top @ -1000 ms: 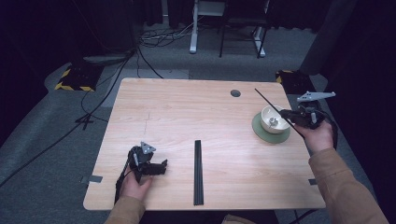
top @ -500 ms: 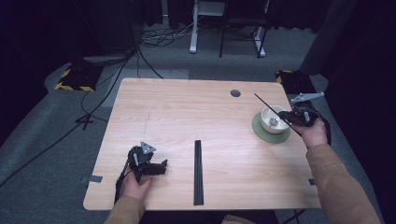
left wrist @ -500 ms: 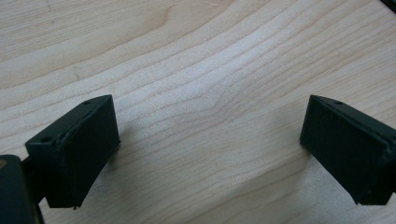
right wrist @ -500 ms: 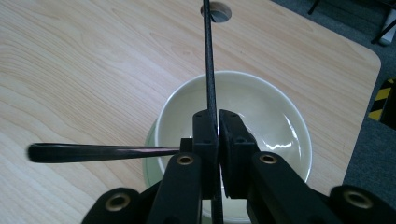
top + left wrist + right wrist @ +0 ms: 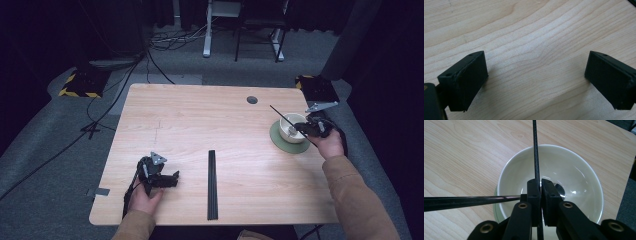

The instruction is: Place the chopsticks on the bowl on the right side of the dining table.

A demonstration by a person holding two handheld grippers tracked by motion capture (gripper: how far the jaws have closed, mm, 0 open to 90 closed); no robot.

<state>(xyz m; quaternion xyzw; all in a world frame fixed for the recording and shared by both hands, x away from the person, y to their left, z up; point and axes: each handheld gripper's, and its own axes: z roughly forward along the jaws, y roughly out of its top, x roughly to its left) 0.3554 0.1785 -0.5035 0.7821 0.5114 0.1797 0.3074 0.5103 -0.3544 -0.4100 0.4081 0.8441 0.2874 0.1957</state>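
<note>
A white bowl [image 5: 289,133] stands on a green saucer [image 5: 280,144] near the table's right edge. My right gripper [image 5: 303,128] hangs just over the bowl, shut on a thin black stick [image 5: 280,114] that slants up and to the left beyond the rim. In the right gripper view the jaws [image 5: 540,182] pinch that stick [image 5: 534,155] above the bowl [image 5: 576,177]. A second black stick [image 5: 469,201] runs in level from the left to the jaws. My left gripper [image 5: 172,179] rests low on the table's front left, open, with bare wood between its fingers [image 5: 464,80].
A long black strip [image 5: 212,185] lies lengthwise at the table's front middle. A round cable hole [image 5: 252,100] sits at the back right. A black case [image 5: 317,90] lies on the floor beside the right edge, with cables and chair legs behind the table.
My right hand has come down and slightly left with the stick, closer over the bowl. The left gripper has stayed put.
</note>
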